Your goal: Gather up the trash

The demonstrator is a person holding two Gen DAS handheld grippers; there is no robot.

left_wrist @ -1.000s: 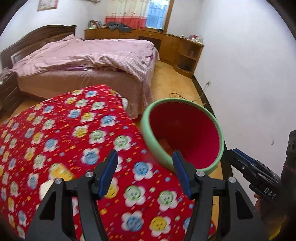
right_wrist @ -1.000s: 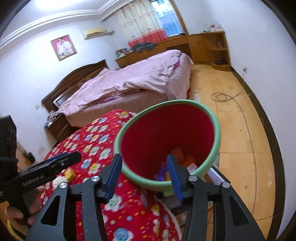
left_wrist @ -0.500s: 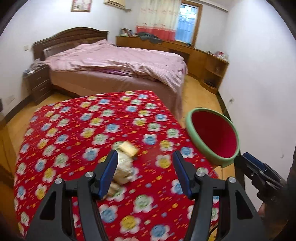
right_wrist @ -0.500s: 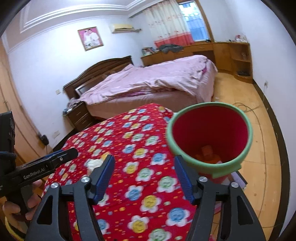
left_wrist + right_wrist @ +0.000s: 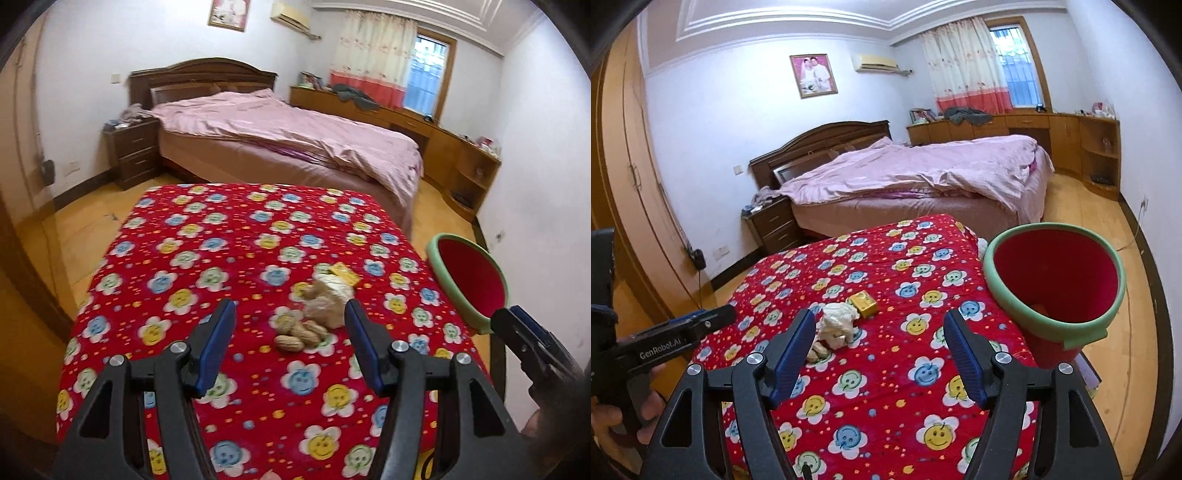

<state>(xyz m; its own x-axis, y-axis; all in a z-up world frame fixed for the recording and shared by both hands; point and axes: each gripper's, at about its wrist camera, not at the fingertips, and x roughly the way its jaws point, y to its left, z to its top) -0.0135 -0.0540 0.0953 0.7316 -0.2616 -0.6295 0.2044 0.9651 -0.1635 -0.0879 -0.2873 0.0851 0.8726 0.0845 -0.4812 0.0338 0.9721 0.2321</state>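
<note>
Evenly lit by soft daylight from the window (image 5: 1019, 70), slightly blown out behind the curtain (image 5: 964, 66) in both views. No harsh shadows; only faint shade under the trash pile (image 5: 325, 306) on the red cloth (image 5: 236, 251). Mild glare on the white walls and ceiling moulding. Strong fisheye bending toward the edges, with door frame and walls curved and black vignette in every corner. Slight motion blur in the left wrist view, softening the cloth pattern and the bin (image 5: 469, 280). Sharper in the right wrist view, with bed (image 5: 923, 173) and picture (image 5: 813, 75) fairly crisp. Colours saturated, a little warm on the floor.
</note>
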